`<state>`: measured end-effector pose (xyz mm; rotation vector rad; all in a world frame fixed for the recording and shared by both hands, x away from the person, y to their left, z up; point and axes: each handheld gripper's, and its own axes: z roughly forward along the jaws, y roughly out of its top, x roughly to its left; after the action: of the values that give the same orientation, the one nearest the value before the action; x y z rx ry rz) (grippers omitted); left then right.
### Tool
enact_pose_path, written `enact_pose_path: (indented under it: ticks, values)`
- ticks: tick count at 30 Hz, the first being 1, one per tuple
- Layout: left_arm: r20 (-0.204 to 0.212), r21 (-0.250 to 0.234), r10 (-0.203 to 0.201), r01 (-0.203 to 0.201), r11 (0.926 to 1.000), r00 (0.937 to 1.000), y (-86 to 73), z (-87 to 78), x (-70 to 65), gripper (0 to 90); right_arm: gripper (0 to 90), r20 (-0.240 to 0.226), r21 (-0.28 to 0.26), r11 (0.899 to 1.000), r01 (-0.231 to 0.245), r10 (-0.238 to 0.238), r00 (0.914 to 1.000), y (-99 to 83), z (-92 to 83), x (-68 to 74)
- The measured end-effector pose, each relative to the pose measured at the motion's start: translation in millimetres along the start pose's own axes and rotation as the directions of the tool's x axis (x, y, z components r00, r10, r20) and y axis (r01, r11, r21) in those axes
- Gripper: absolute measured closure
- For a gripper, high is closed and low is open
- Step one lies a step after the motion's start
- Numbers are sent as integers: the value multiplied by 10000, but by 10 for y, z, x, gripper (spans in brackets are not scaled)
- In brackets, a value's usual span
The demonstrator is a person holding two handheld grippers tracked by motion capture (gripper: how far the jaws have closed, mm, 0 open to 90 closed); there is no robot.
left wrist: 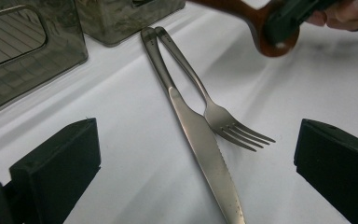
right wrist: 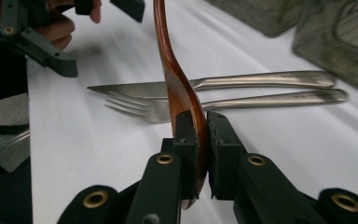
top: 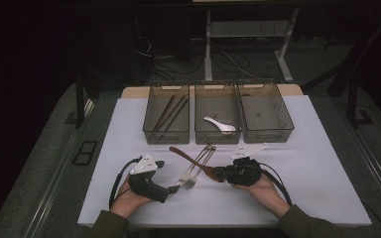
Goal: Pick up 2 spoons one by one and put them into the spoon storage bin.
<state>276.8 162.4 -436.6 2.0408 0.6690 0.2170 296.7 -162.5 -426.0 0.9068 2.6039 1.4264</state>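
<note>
my right gripper (right wrist: 199, 140) clamps the wooden spoon (right wrist: 177, 84) bowl; my left gripper (left wrist: 196, 158), jaws wide, straddles the knife (left wrist: 200, 140), blade running lengthwise between them.

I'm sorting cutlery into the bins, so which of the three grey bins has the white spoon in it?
The middle bin: the white spoon lies in it. The left bin holds dark chopsticks; the right bin looks empty.

Three grey bins (top: 218, 130) stand side by side at the far edge of the white table (top: 322, 163). Dark chopsticks (top: 170, 112) lie in the left bin, a white spoon (top: 219, 124) in the middle one.
</note>
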Motion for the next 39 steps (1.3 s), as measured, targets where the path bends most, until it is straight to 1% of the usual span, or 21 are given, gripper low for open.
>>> enact_pose_path:
  ticks: [4, 6, 10, 19, 21, 22, 32, 39]
  values:
    - [5, -8, -2, 2, 10000, 10000, 0, 1, -3, 0, 828, 174, -145, 9998, -109, 112, 9998, 17, -74, -58]
    - [-4, -7, 1, -1, 10000, 10000, 0, -1, -1, 0, 828, 287, -212, 9998, -43, 49, 9996, 26, -110, -93]
    - [0, -2, 5, -5, 10000, 10000, -1, -1, 1, 0, 827, 479, -351, 9993, -151, 168, 9987, 39, -188, -165]
    - [6, 1, 5, -5, 10000, 10000, -1, 0, 1, 0, 827, 880, -709, 9968, -374, 436, 9952, 63, -325, -295]
    - [7, 0, -2, 2, 10000, 10000, -2, 1, 1, 0, 827, 958, -827, 9960, -343, 422, 9945, 72, -350, -324]
    - [9, 4, 3, -3, 10000, 10000, -1, 1, 1, 0, 827, 1004, -854, 9955, -414, 500, 9937, 76, -364, -332]
    - [0, 14, -48, 48, 10000, 10000, -5, 6, 3, 0, 827, 1411, -1125, 9918, -601, 758, 9871, 130, -470, -487]
    - [-5, 16, -68, 68, 10000, 10000, -5, 9, 3, 0, 827, 1775, -1264, 9909, -455, 678, 9818, 201, -519, -590]
